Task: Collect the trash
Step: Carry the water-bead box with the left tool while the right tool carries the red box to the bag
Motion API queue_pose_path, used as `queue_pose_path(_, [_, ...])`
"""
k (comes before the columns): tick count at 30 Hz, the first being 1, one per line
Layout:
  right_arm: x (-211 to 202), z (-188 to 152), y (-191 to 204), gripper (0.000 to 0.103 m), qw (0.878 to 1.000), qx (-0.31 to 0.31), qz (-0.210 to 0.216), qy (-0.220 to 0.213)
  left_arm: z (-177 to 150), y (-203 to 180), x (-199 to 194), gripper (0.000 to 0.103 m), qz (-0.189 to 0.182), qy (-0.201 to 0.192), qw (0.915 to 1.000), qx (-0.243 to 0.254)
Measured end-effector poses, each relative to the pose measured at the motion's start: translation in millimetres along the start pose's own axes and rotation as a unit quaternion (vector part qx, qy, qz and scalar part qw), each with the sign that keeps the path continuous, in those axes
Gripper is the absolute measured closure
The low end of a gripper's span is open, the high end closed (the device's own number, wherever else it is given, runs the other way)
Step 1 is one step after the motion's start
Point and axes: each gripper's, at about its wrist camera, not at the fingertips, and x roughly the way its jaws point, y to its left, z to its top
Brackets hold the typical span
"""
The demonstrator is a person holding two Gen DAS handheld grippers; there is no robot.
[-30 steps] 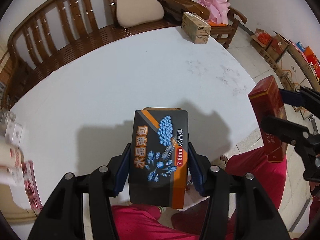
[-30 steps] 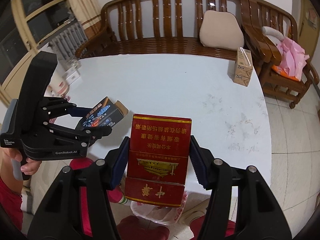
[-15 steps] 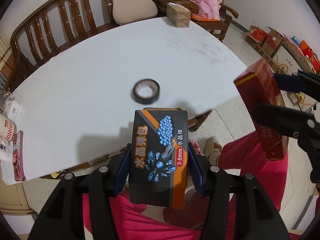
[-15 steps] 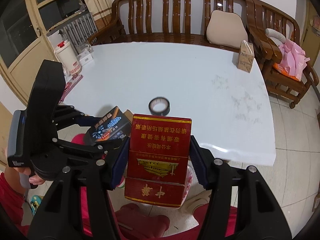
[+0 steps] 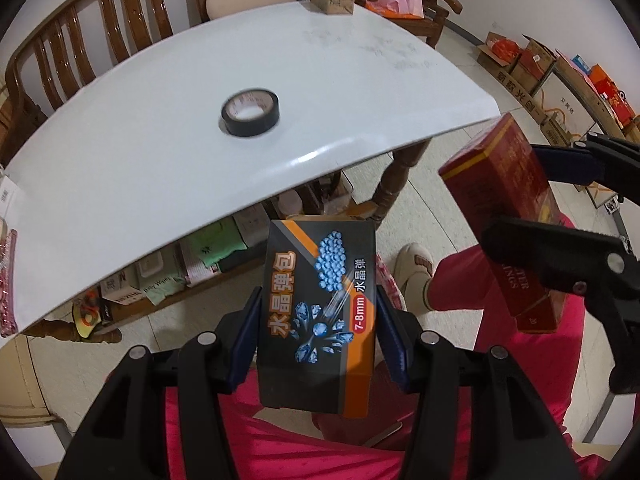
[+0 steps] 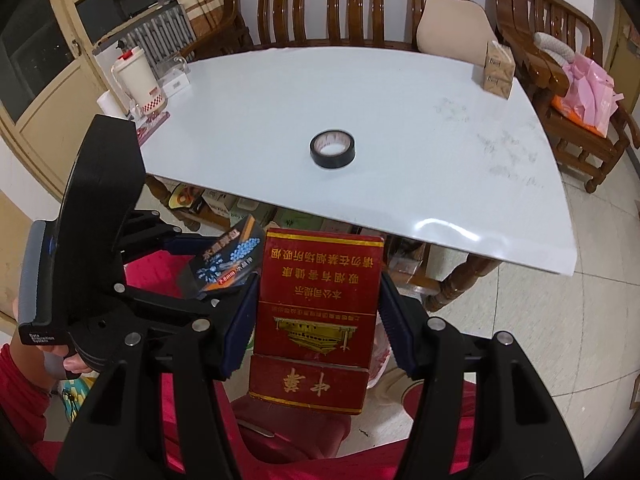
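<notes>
My left gripper (image 5: 318, 312) is shut on a black-and-orange box (image 5: 320, 312) with blue beads printed on it; it also shows in the right wrist view (image 6: 224, 264). My right gripper (image 6: 316, 312) is shut on a red cigarette carton (image 6: 316, 320), seen too in the left wrist view (image 5: 508, 220). Both are held off the near edge of the white table (image 6: 400, 120), above the person's red-clad lap. A black tape roll (image 5: 250, 112) lies on the table (image 5: 140, 152), also in the right wrist view (image 6: 332, 149).
A brown cardboard box (image 6: 498, 70) stands at the table's far right corner. A white kettle (image 6: 136, 80) and small items sit at the left edge. Wooden benches (image 6: 360, 4) surround the table. Clutter lies under the table (image 5: 200, 260). Cartons (image 5: 532, 68) line the floor on the right.
Both grippers have pulled back from over the table with their boxes, past its near edge and higher. The tape roll has come into view on the table.
</notes>
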Motion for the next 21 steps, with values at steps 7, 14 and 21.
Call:
queue_pose_path(7, [22,-12,-6,0.046,1.0,0.014,0.005,0.016,-15,1,28,0.051,-0.016,0.028,0.9995,-0.007])
queue_pose_path(14, [55,-27,-19,0.046,0.998,0.033,0.008,0.048,-27,1,64,0.051,-0.031,0.065,0.9973,-0.017])
queue_pose_path(21, [86,-36,-29,0.046,0.997,0.047,0.005,0.068,-31,3,104,0.051,-0.044,0.096,0.9942,-0.023])
